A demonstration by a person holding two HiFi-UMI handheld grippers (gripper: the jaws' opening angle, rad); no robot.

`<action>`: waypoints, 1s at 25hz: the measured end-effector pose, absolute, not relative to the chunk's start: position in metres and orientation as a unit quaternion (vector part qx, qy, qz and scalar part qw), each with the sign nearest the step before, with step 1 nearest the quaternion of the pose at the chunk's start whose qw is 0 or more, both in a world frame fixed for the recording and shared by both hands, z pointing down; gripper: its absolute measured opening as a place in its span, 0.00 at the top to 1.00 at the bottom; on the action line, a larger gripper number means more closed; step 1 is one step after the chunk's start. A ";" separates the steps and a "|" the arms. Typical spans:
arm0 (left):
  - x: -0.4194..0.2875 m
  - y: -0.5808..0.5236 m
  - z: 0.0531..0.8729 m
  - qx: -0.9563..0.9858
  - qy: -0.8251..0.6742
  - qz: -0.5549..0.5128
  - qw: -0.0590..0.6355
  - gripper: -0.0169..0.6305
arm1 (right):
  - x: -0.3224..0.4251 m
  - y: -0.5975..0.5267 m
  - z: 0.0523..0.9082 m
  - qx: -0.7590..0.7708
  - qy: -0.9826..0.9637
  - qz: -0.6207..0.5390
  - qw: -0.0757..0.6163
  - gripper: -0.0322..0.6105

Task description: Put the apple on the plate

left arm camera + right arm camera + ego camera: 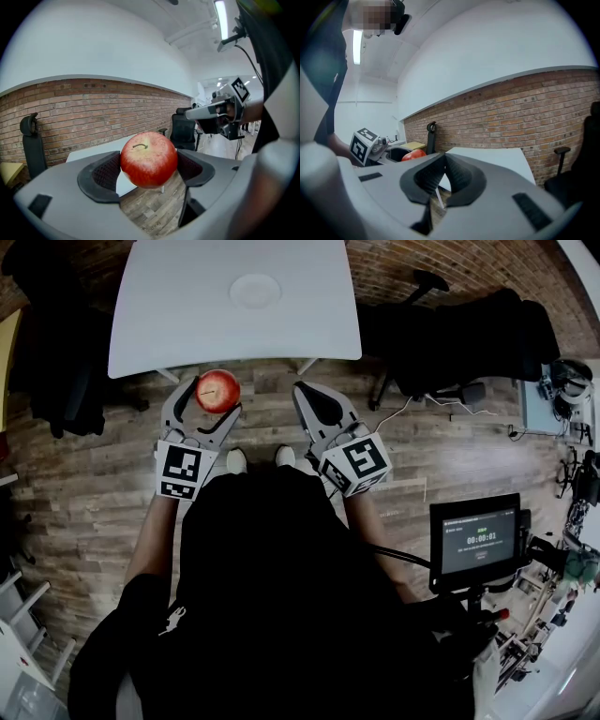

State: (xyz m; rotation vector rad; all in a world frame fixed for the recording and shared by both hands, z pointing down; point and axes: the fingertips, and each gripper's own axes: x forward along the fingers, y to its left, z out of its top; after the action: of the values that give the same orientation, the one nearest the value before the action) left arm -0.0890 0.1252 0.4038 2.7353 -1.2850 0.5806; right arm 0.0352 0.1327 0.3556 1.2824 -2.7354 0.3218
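The left gripper has its jaws spread about as wide as a red apple and pressed on both sides of it, stem up. The apple hangs in the air over the wooden floor, just short of the near edge of the white table. The right gripper is to the right of it, also short of that edge, jaws closed together with nothing between them. A white plate lies on the table right of its centre and towards the far side, well apart from the apple, with bare tabletop all round it and between it and the near edge. Dark office chairs stand off the table's left and right sides. A small monitor stands at the near right.
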 end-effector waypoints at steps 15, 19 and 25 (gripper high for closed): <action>-0.161 0.137 0.419 0.886 -0.428 0.174 0.035 0.38 | -0.035 0.148 0.367 0.416 -0.901 0.098 0.071 0.95; -0.174 0.136 0.421 0.884 -0.434 0.170 0.036 0.38 | -0.048 0.146 0.367 0.411 -0.904 0.095 0.075 0.95; -0.189 0.142 0.418 0.882 -0.441 0.162 0.036 0.38 | -0.064 0.155 0.366 0.405 -0.906 0.093 0.079 0.95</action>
State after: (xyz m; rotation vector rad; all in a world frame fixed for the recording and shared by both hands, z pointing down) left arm -0.1888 0.1421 0.4179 2.7087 -1.3552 0.4991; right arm -0.0636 0.1554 0.3661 1.2118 -2.7112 0.2775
